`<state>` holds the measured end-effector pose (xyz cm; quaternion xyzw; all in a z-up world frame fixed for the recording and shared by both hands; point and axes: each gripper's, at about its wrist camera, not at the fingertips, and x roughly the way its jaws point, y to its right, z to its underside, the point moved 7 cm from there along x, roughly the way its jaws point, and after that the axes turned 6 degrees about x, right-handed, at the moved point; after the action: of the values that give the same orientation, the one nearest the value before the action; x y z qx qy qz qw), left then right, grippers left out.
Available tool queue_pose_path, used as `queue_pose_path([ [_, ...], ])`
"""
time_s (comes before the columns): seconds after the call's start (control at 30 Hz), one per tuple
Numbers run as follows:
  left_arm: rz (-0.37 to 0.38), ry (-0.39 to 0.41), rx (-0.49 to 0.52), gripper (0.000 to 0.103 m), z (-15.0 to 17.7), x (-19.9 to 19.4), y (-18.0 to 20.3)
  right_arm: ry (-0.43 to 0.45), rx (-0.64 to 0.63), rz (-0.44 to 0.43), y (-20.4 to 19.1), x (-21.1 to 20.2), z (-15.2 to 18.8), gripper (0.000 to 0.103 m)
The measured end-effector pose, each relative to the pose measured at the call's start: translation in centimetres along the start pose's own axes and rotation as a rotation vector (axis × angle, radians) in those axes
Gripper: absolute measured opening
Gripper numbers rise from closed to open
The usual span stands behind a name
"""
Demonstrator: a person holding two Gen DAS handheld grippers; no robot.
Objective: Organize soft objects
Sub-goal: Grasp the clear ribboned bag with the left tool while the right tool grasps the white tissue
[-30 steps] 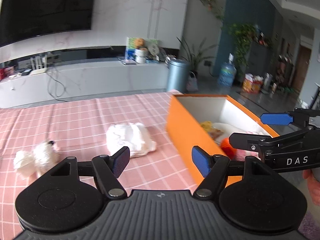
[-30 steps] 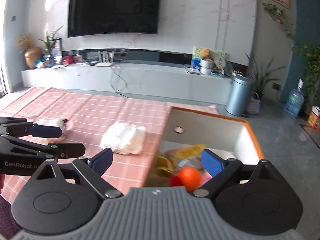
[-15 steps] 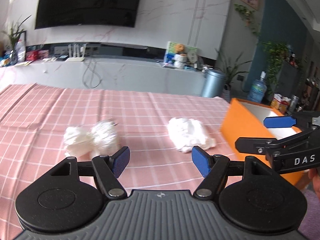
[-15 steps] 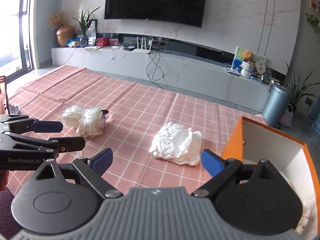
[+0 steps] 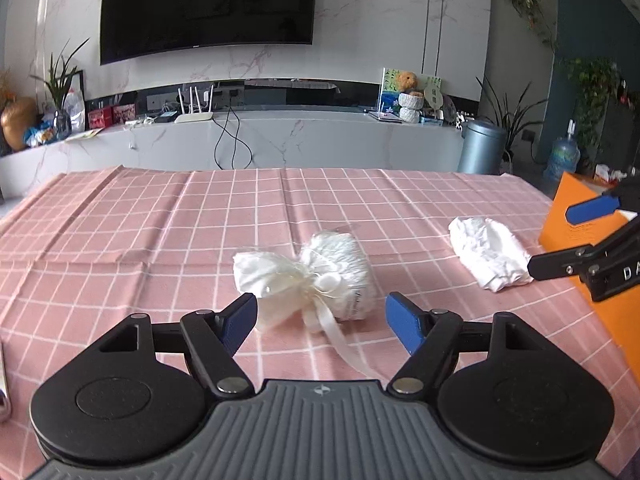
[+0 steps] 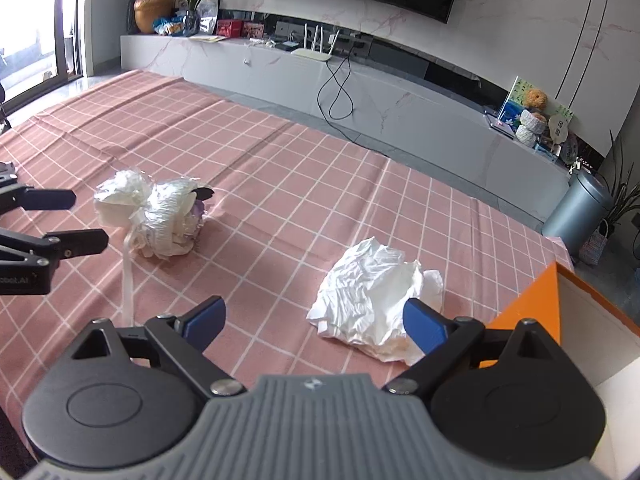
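A white ribbon-tied bundle [image 5: 316, 276] lies on the pink checked tablecloth [image 5: 160, 220], just ahead of my open, empty left gripper [image 5: 322, 322]. It also shows in the right wrist view [image 6: 152, 212] at the left. A crumpled white cloth [image 6: 372, 296] lies right in front of my open, empty right gripper [image 6: 316, 322], touching its right finger; it also shows in the left wrist view [image 5: 490, 256]. The orange box [image 6: 536, 300] stands at the right table edge, also seen in the left wrist view [image 5: 584, 216]. The left gripper [image 6: 66, 218] shows in the right wrist view, the right gripper [image 5: 560, 242] in the left.
Beyond the table's far edge are a white TV console [image 5: 280, 140], a wall TV [image 5: 204, 4], a grey bin [image 5: 482, 152] and plants [image 5: 592, 92]. The ribbon tail [image 6: 128, 276] trails toward me on the cloth.
Both grippers have swung left, away from the orange box, and moved closer to the table. The bundle now sits before the left gripper, the crumpled cloth before the right.
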<state>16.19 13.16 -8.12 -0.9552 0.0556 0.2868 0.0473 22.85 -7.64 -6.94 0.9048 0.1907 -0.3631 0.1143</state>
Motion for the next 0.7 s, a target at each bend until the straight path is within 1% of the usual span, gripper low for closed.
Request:
queue_pose_path([
  [0.13, 0.004, -0.014, 0.068, 0.088, -0.2, 1.4, 0.2, -0.035, 0.013, 0.000, 0.3, 2.0, -0.5, 0.094],
  [0.2, -0.009, -0.015, 0.119, 0.088, -0.5, 2.1, 0.5, -0.045, 0.016, -0.001, 0.5, 2.6, -0.7, 0.094],
  [0.33, -0.020, -0.017, 0.266, 0.088, -1.3, 3.4, 1.4, -0.065, 0.009, 0.003, 0.8, 3.8, -1.0, 0.094],
  [0.43, 0.003, -0.033, 0.365, 0.088, -1.8, 4.4, 2.3, -0.085, 0.017, -0.002, 1.2, 4.4, -1.1, 0.094],
  [0.53, 0.061, -0.085, 0.465, 0.089, -1.5, 5.7, 3.3, -0.111, 0.015, -0.006, 1.7, 4.9, -1.3, 0.094],
  [0.6, 0.055, -0.109, 0.563, 0.089, -1.1, 6.4, 3.8, -0.133, -0.002, -0.008, 2.1, 5.1, -1.4, 0.094],
  [0.63, 0.057, -0.123, 0.615, 0.092, -0.9, 6.7, 4.0, -0.147, -0.015, -0.009, 2.3, 5.2, -1.6, 0.094],
  [0.7, 0.071, -0.151, 0.699, 0.094, -0.7, 7.1, 4.3, -0.170, -0.044, -0.009, 2.8, 5.5, -1.8, 0.094],
])
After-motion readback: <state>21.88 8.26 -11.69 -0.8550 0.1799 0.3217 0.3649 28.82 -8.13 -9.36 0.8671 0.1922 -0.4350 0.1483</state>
